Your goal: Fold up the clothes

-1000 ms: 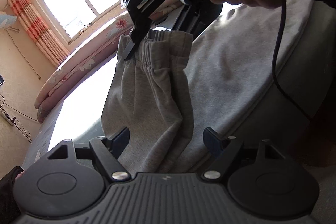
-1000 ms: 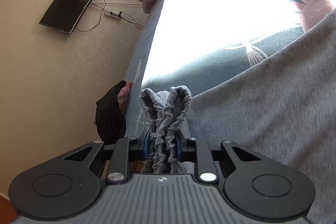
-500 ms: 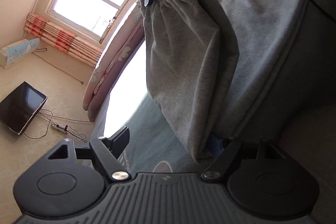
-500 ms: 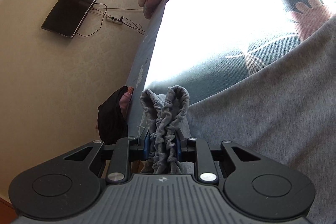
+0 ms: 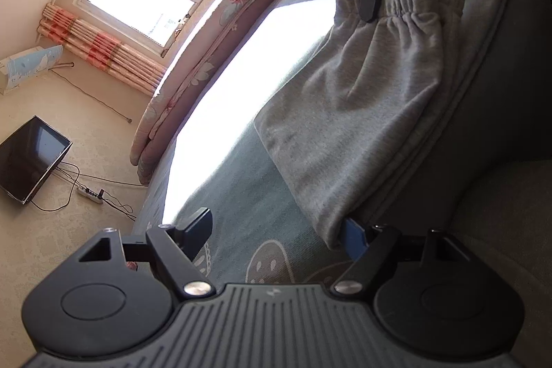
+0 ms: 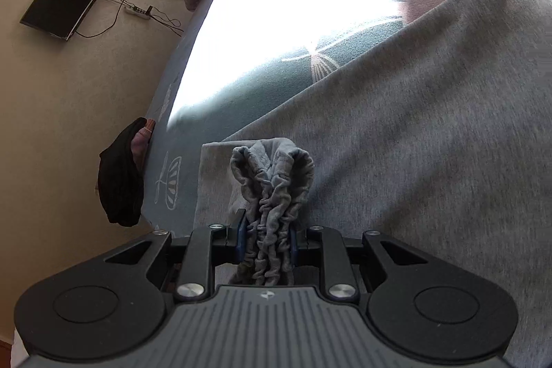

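Right gripper (image 6: 265, 240) clamps grey sweatpants' (image 5: 362, 112) bunched waistband far end; open left gripper (image 5: 276, 230) straddles near fold.

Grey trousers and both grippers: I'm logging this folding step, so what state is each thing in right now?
Grey trousers: folded over, lying on the bed, waistband end lifted.
Waistband: bunched, clamped between the right fingers.
Right gripper: shut on the waistband.
Left gripper: open, one finger at the trousers' near edge, gripping nothing.
Monitor: screen dark, on the floor.
Bed: partly sunlit.
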`<action>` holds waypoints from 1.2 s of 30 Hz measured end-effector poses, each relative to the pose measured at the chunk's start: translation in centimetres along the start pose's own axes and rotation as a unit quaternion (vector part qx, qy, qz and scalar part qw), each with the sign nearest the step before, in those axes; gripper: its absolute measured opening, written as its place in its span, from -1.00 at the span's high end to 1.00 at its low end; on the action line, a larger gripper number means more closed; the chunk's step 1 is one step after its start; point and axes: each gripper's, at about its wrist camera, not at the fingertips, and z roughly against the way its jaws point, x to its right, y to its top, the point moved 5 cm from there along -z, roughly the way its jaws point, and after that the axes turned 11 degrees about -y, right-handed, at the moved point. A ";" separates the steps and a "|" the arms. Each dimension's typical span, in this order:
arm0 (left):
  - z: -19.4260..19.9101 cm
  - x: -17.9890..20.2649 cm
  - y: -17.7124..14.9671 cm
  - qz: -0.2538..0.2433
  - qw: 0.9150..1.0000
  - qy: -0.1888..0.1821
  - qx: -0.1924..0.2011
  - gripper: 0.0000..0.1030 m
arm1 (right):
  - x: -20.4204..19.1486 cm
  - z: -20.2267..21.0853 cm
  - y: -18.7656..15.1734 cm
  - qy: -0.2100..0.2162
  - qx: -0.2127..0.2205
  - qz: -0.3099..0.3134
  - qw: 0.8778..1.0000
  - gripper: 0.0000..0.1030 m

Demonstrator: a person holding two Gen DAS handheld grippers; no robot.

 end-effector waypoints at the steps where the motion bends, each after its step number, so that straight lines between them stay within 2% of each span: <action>1: 0.2 -0.2 0.0 0.004 1.000 -0.007 0.001 -0.53 | 0.3 -0.2 -0.1 -0.002 -0.001 -0.001 1.000 0.49; 7: 1.6 -2.1 -0.6 0.035 0.998 -0.042 -0.001 -0.53 | -0.5 0.0 0.6 0.000 0.016 0.025 1.000 0.49; 11: 2.3 -3.7 -0.7 0.086 0.993 -0.077 0.009 -0.53 | -1.3 0.1 1.1 -0.008 0.026 0.055 0.998 0.48; 15: 2.6 -6.0 0.4 0.140 0.983 -0.111 0.042 -0.53 | -0.1 -0.1 0.6 -0.040 0.022 0.071 0.996 0.28; 16: 2.4 -6.5 0.9 0.151 0.980 -0.120 0.050 -0.53 | 0.1 0.5 0.7 -0.050 0.032 0.076 0.995 0.24; 18: 1.6 -7.2 1.9 0.164 0.975 -0.138 0.062 -0.53 | 0.3 2.4 1.0 -0.077 0.067 0.090 0.991 -0.13; 20: 0.2 -7.5 3.4 0.175 0.966 -0.170 0.081 -0.53 | 0.3 4.4 1.4 -0.098 0.099 0.103 0.985 -0.15; 21: -0.6 -7.7 4.0 0.181 0.961 -0.189 0.089 -0.53 | -0.1 5.4 1.6 -0.094 0.111 0.109 0.983 -0.15; 23: -2.9 -8.2 5.4 0.202 0.948 -0.224 0.100 -0.53 | -1.3 6.4 1.6 -0.056 0.115 0.127 0.984 -0.15; 25: -5.6 -9.1 6.3 0.234 0.933 -0.255 0.096 -0.53 | -3.0 6.2 1.3 -0.014 0.102 0.161 0.981 -0.15; 28: -9.7 -10.1 6.2 0.299 0.903 -0.298 0.077 -0.53 | -5.1 3.7 0.1 0.021 0.070 0.214 0.974 -0.15; 30: -12.1 -10.3 5.4 0.333 0.887 -0.317 0.051 -0.53 | -4.7 1.3 -0.6 0.016 0.035 0.227 0.973 -0.15; 31: -12.8 -10.3 4.9 0.342 0.882 -0.321 0.040 -0.53 | -4.3 0.0 -0.9 0.011 0.016 0.232 0.973 -0.15; 32: -13.3 -10.2 4.3 0.348 0.879 -0.324 0.032 -0.52 | -3.8 -0.8 -1.1 0.012 0.004 0.232 0.973 -0.12; 36: -10.8 -10.0 4.3 0.315 0.890 -0.324 0.058 -0.52 | -2.7 0.6 0.1 0.060 -0.008 0.208 0.976 -0.11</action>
